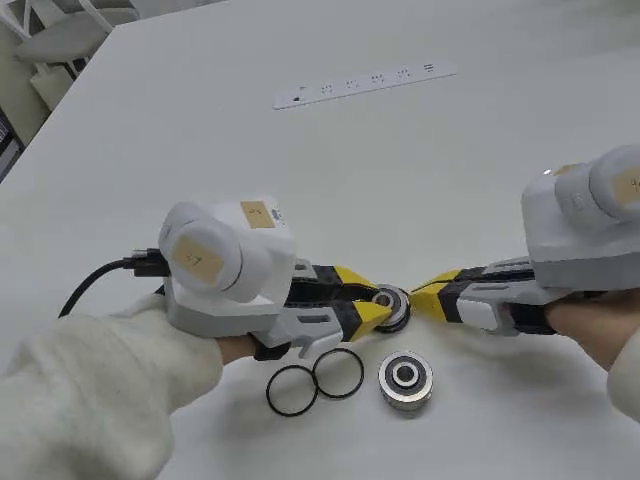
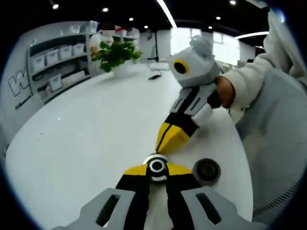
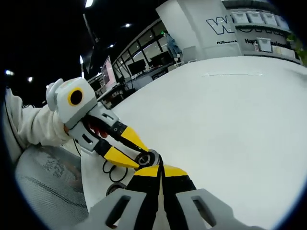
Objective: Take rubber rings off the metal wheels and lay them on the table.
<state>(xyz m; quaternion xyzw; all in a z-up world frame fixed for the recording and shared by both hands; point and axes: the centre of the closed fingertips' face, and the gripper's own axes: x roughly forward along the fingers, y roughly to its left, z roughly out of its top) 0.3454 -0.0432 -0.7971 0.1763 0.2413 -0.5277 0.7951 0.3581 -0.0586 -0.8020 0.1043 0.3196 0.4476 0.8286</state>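
My left gripper (image 1: 383, 306) is shut on a small metal wheel (image 1: 392, 307) with a dark rubber rim, held just above the table; its yellow jaws clamp the wheel (image 2: 157, 166) from both sides. My right gripper (image 1: 418, 288) comes in from the right with its jaws shut, its tips against the wheel's rim (image 3: 147, 158). I cannot tell whether it pinches the rubber. Two black rubber rings (image 1: 292, 390) (image 1: 339, 373) lie flat on the table below the left gripper. A second metal wheel (image 1: 405, 380) lies flat beside them.
The white table (image 1: 330, 180) stretches far back, with a flush socket strip (image 1: 365, 84) at the rear. A black cable (image 1: 95, 280) trails from the left gripper. White sleeves cover both forearms. Shelves and a plant (image 2: 115, 53) stand beyond the table.
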